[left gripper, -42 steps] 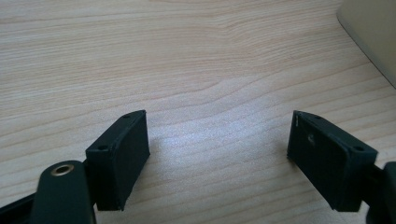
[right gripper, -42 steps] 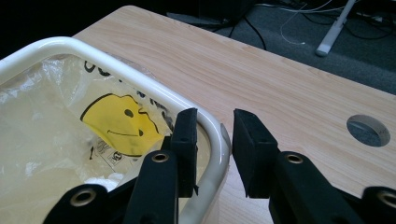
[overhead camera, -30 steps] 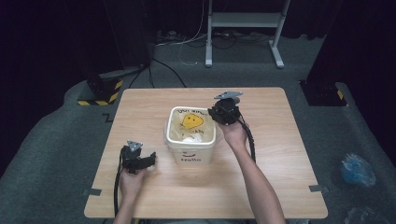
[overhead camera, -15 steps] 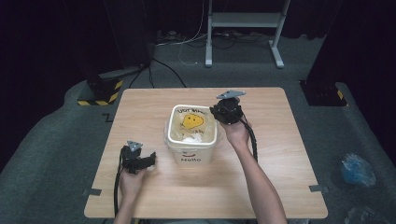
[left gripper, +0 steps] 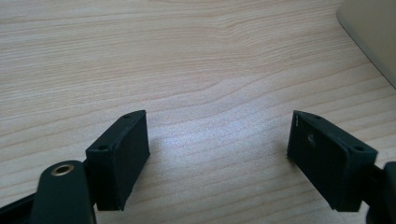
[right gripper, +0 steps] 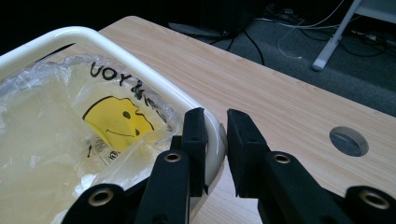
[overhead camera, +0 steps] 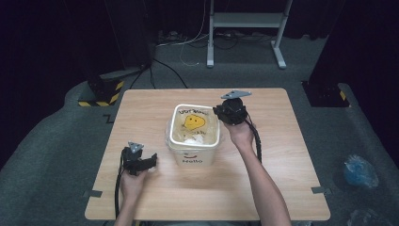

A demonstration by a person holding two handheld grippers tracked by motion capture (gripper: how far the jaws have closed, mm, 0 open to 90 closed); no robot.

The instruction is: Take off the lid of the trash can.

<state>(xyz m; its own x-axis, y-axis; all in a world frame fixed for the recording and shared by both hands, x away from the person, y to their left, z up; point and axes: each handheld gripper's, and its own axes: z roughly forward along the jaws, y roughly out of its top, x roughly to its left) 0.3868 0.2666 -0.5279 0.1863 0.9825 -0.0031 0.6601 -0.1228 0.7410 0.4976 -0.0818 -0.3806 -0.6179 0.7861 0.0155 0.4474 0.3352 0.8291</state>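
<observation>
We read the step as getting hold of the plastic bag that lines the white bin; the bin stands near the middle of the table, bag inside with its smiley print facing up; the right tongs straddle the bin's rim at its far right corner, jaws nearly together with rim and a fold of film between them, though we cannot tell whether they bite yet; best to close on the film alone and lift gently, since thin plastic may tear on the rim; the left tongs rest spread over bare wood, holding nothing, the bin just beside them; they could steady the bin wall; open table lies on every side; a cable hole sits beyond the right tongs.
</observation>
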